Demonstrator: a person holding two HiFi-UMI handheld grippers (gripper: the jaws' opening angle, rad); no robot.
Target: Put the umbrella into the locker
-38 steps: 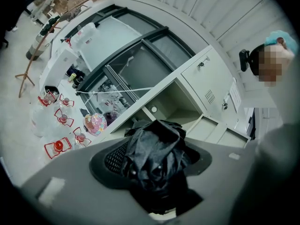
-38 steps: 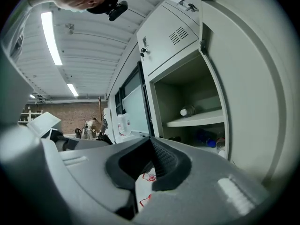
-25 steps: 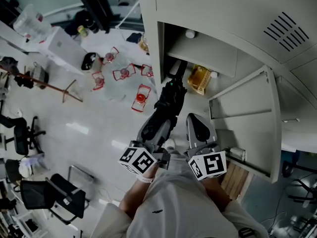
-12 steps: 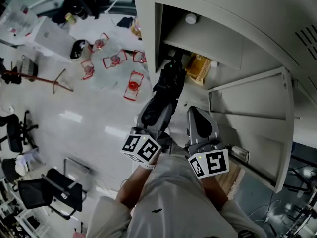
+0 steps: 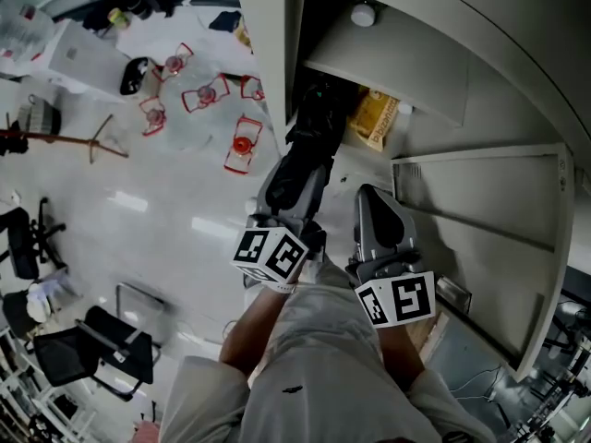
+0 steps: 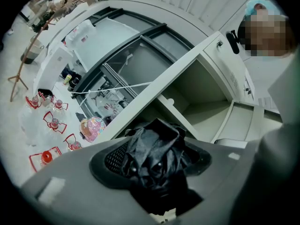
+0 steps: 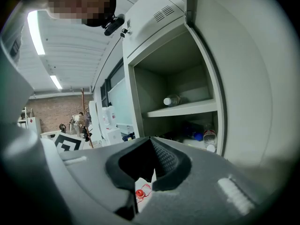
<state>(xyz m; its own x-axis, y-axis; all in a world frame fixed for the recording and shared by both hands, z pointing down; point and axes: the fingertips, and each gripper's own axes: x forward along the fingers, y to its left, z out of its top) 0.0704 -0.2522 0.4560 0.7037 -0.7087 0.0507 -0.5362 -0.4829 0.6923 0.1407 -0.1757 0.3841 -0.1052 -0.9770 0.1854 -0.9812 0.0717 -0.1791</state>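
Note:
A black folded umbrella [image 5: 312, 132] is clamped in my left gripper [image 5: 297, 185], which is shut on it. Its far end pokes into the lower compartment of the open grey locker [image 5: 434, 72], under the shelf [image 5: 388, 79]. In the left gripper view the crumpled black umbrella [image 6: 154, 153] fills the gap of the left gripper [image 6: 155, 175], with the locker's opening [image 6: 197, 90] straight ahead. My right gripper [image 5: 380, 220] hangs just right of the left one, in front of the open locker door [image 5: 489, 238]. The right gripper [image 7: 151, 146] is shut and holds nothing.
A yellow packet [image 5: 374, 118] lies in the lower compartment beside the umbrella's end. A bottle [image 7: 171, 100] lies on the shelf, more bottles [image 7: 209, 136] stand below. Red wire holders [image 5: 240, 146] sit on the floor at left, with office chairs [image 5: 115, 344] nearer.
Both grippers have moved toward the locker. The umbrella's far end has gone further under the shelf, next to the yellow packet. The right gripper stays shut and empty.

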